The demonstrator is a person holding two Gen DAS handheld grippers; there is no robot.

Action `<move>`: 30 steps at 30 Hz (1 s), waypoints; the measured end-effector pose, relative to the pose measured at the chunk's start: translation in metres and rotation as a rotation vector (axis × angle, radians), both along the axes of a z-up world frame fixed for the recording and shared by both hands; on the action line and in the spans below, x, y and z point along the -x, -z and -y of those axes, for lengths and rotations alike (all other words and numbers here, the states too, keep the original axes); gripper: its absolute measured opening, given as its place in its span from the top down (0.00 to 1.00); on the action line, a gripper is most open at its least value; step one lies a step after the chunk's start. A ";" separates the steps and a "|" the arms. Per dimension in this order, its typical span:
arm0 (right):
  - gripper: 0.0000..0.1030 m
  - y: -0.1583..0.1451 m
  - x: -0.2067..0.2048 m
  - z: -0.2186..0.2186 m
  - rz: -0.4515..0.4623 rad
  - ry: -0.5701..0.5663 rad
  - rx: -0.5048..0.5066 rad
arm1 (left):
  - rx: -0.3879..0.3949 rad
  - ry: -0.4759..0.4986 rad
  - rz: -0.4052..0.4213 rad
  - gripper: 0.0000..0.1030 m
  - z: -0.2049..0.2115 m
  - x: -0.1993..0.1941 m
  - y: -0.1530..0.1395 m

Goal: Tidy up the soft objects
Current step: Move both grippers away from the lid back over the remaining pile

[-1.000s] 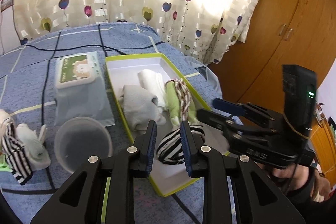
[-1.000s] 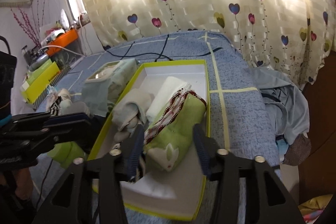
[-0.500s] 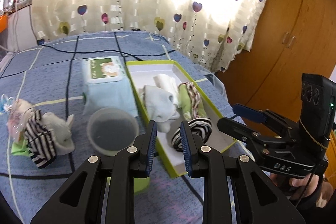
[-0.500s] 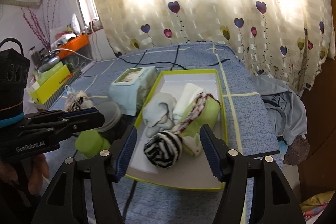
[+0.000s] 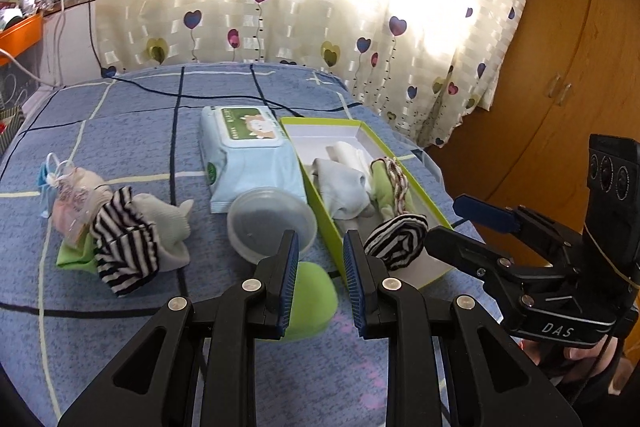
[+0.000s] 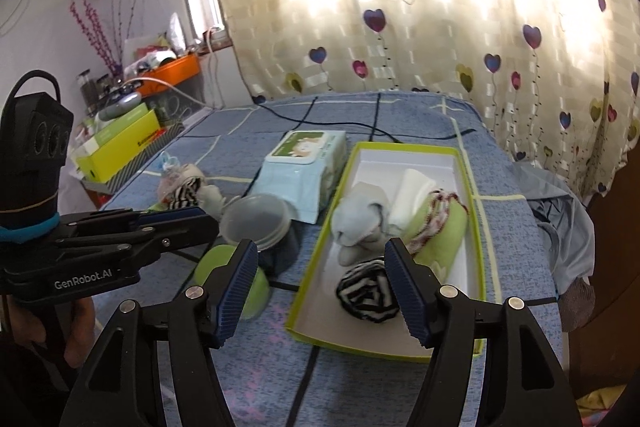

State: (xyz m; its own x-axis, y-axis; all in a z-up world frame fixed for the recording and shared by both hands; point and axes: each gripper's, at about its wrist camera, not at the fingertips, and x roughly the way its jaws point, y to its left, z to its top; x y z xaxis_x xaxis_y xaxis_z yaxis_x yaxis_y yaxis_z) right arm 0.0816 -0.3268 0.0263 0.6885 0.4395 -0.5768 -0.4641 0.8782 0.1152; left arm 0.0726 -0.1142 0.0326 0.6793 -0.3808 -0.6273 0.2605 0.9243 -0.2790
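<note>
Sock pile: ten o'clock of my empty, part-open left gripper, nearer than my released right gripper.

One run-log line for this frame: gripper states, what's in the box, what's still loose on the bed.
left gripper: open, empty | right gripper: open, empty | green box: striped roll, three other rolled pieces | sock pile: loose on bed

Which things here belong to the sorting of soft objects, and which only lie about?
Job: green-edged box, rolled striped sock, grey sock, green roll, loose sock pile.
Lying about: wipes pack, clear lidded tub, black cable.
</note>
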 end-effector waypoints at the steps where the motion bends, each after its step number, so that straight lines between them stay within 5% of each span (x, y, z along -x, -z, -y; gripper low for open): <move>1: 0.36 0.000 0.001 -0.003 0.000 -0.003 0.003 | 0.002 -0.002 0.002 0.77 -0.002 0.001 0.000; 30: 0.36 0.005 -0.002 -0.048 -0.031 -0.078 0.044 | 0.038 -0.082 -0.008 0.77 -0.047 0.008 0.008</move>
